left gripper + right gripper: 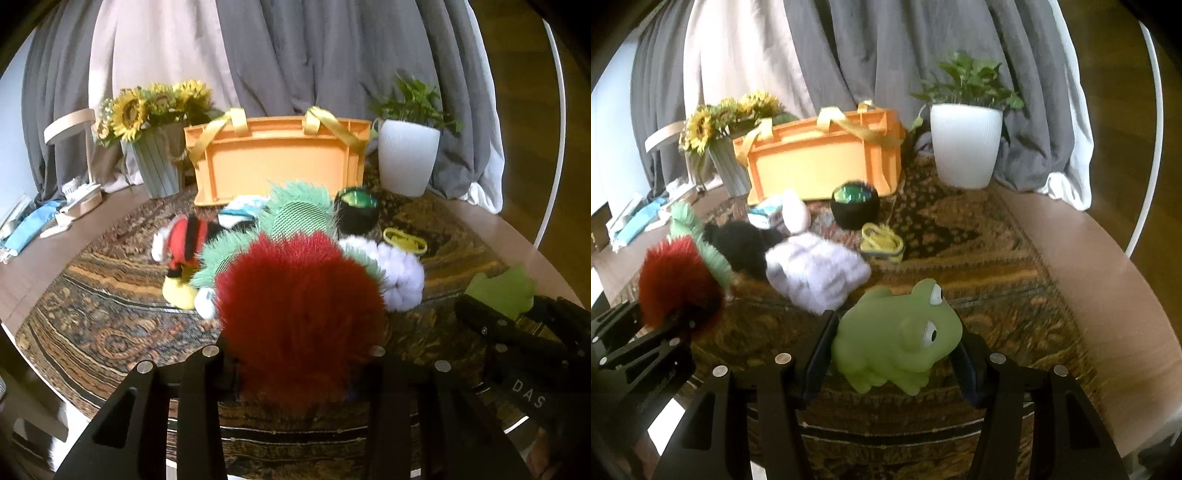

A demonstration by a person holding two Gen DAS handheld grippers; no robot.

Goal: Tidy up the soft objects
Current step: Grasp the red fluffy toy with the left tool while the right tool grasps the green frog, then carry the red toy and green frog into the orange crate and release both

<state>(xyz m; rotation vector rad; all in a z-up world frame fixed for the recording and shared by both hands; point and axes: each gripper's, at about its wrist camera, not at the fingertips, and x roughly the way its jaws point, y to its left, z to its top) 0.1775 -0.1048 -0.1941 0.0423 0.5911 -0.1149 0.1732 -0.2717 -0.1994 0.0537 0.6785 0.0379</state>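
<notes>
My left gripper point(295, 354) is shut on a red furry pompom point(299, 295), held above the patterned cloth; it also shows in the right wrist view point(677, 280). My right gripper point(894, 347) is shut on a green rubber frog point(897, 332), whose edge shows in the left wrist view point(502, 291). An orange storage bin point(280, 158) with yellow straps stands at the back, also in the right wrist view point(823, 162). In front of it lie a mint furry toy point(299, 210), a lavender fluffy toy point(816, 273), a red-clad plush doll point(181, 251) and a black plush ball point(855, 206).
A white planter point(964, 144) with a green plant stands right of the bin, a sunflower pot point(155, 162) left of it. A yellow strap item point(881, 242) lies on the patterned cloth point(979, 258). Grey curtains hang behind. Blue packets point(33, 229) lie on the wood table at far left.
</notes>
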